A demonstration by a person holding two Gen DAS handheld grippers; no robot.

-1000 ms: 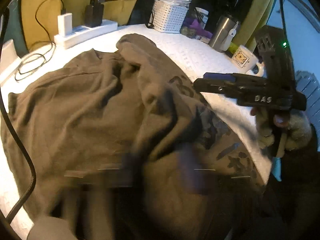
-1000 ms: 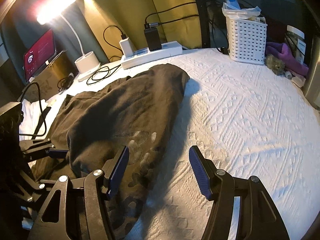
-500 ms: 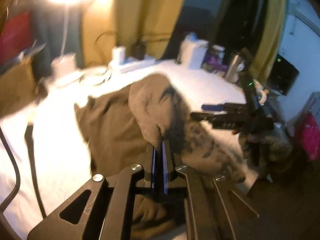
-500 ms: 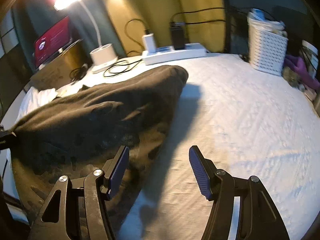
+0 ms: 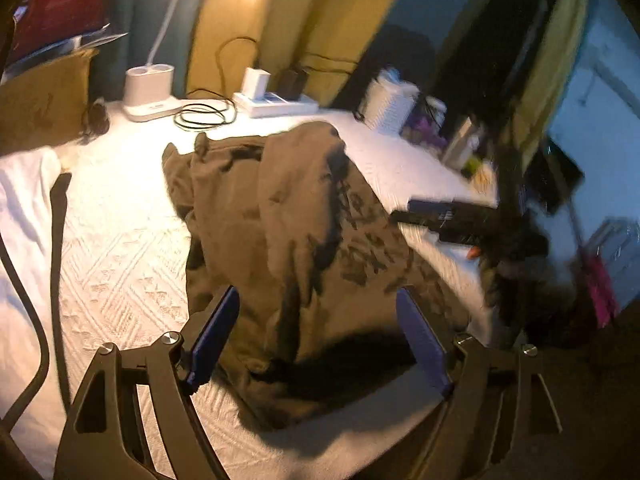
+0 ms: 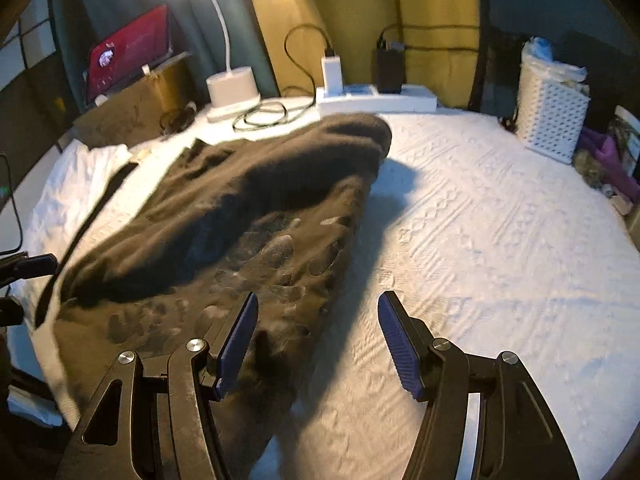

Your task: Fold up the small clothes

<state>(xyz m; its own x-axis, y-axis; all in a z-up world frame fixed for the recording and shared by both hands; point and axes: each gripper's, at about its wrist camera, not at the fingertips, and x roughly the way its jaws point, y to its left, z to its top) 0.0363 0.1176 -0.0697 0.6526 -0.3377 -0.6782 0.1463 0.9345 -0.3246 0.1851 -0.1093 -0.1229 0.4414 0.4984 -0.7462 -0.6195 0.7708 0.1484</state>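
A fold has just been laid over the brown garment (image 5: 296, 232), which is spread on the white bed cover (image 6: 480, 240), left of the middle. The left gripper (image 5: 316, 344) has just been opening; nothing is held, and the cloth lies under it. The right gripper (image 6: 316, 344) is open and empty over the garment's edge at 3 o'clock. Next, a fresh edge probably needs to be gripped.
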